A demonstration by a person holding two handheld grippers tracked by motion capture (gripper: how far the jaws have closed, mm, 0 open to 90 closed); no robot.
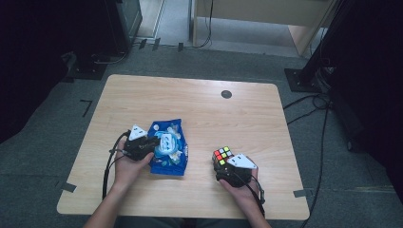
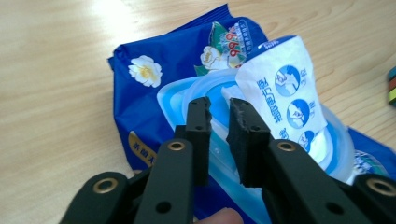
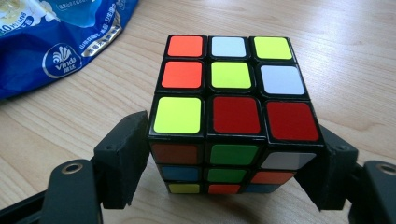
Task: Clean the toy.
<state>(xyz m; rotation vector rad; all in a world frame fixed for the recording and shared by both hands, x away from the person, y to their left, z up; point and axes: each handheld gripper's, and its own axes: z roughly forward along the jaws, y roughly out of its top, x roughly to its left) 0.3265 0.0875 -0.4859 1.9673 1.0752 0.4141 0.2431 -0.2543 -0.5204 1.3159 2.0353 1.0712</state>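
The left tool [image 2: 219, 112] hangs over the blue wet-wipes pack [image 1: 168, 147], which lies on the tabletop [image 1: 199, 109] left of the middle, nearer the front edge; its jaws stand narrowly apart above the pack's lid, clamping nothing, beside the peeled-back white sticker flap [image 2: 285, 93]. The right tool [image 3: 233, 154] clenches the Rubik's cube [image 3: 231, 93] by two opposite sides near the front right corner.

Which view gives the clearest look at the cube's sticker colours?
The right gripper view: the puzzle cube sits close between the right tongs, top and near faces sharp. The high view shows it small; the left gripper view catches a blurred edge.
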